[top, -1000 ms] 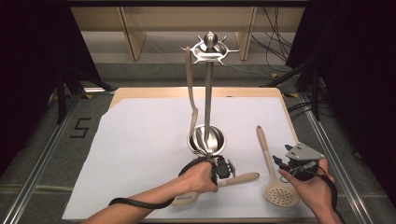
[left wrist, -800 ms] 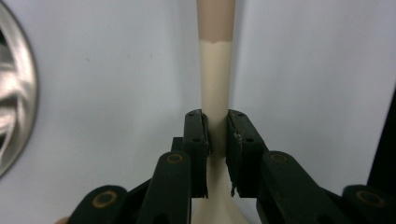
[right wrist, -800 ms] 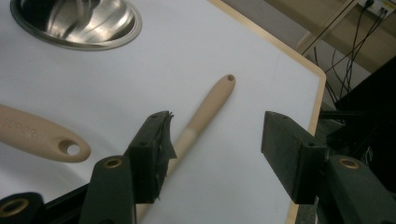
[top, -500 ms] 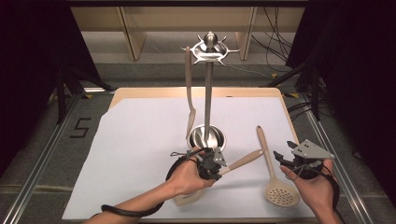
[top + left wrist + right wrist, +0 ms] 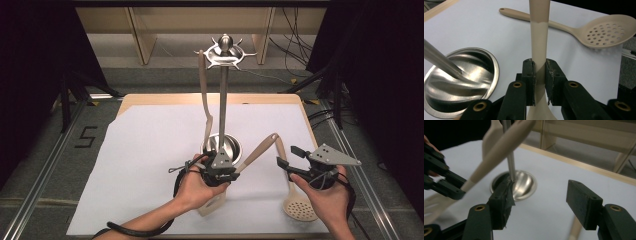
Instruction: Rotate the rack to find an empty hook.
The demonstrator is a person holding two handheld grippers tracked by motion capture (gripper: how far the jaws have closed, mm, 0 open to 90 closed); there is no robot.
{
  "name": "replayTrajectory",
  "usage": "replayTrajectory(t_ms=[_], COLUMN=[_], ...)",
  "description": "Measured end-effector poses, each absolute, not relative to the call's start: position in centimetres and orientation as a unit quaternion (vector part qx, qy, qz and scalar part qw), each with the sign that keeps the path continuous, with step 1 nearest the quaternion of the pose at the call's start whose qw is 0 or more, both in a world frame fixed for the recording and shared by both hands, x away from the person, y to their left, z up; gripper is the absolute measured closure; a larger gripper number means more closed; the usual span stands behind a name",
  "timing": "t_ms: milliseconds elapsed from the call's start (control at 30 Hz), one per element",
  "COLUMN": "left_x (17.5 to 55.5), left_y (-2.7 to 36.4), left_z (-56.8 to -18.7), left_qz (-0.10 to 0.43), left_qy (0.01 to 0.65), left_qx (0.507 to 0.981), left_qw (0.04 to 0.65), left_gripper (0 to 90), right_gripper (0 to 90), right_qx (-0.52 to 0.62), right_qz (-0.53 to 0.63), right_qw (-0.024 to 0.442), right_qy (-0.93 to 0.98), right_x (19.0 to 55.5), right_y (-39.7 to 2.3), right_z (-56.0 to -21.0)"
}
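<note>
Now the left gripper (image 5: 220,172) is clamped on the neck of a beige spatula (image 5: 539,37), its pads pinching the flat handle just above the blade, and the handle tilts up and to the right over the white sheet (image 5: 150,150), just in front of the steel base (image 5: 461,82) of the utensil stand (image 5: 223,95). It looks light and fairly stiff, with a smooth, probably slick matte finish, so that narrow grip low on the handle could let it pivot; a hold nearer the middle would likely steady it better. Meanwhile the right gripper (image 5: 544,202) has just been opening, jaws now standing wide with nothing between them, hovering above the slotted spoon (image 5: 297,205) lying flat on the sheet. Another beige utensil (image 5: 204,95) already hangs from the stand's top hooks.
</note>
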State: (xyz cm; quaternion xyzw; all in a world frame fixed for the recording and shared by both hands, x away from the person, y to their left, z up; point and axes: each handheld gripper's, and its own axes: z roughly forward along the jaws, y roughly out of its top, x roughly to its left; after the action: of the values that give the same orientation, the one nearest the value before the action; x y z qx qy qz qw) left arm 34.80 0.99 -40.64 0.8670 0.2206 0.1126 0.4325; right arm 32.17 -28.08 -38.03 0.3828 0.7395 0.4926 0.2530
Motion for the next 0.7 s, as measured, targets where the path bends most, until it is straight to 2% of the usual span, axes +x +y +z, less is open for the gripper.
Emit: replayTrajectory(t_ms=[467, 533, 633, 700], left_x=[34.7, 34.9, 34.6, 34.6], left_y=[1.0, 1.2, 0.8, 0.7], left_z=[-40.4, -40.2, -40.3, -40.3], left_qz=[0.123, 0.132, 0.125, 0.12], left_qy=[0.247, 0.225, 0.244, 0.243], left_qx=[0.839, 0.853, 0.838, 0.837], left_qw=[0.468, 0.453, 0.472, 0.475], left_gripper=[78.2, 78.2, 78.2, 78.2], right_gripper=[43.3, 43.3, 43.2, 43.3], right_qx=[0.346, 0.363, 0.35, 0.345], right_qz=[0.535, 0.539, 0.542, 0.544], right_qw=[0.236, 0.219, 0.206, 0.215], right_qy=[0.734, 0.728, 0.735, 0.734], right_x=[32.9, 32.7, 33.3, 33.5], right_y=[-25.5, -25.1, -24.4, -24.3], right_z=[-36.0, -36.0, -35.5, -35.5])
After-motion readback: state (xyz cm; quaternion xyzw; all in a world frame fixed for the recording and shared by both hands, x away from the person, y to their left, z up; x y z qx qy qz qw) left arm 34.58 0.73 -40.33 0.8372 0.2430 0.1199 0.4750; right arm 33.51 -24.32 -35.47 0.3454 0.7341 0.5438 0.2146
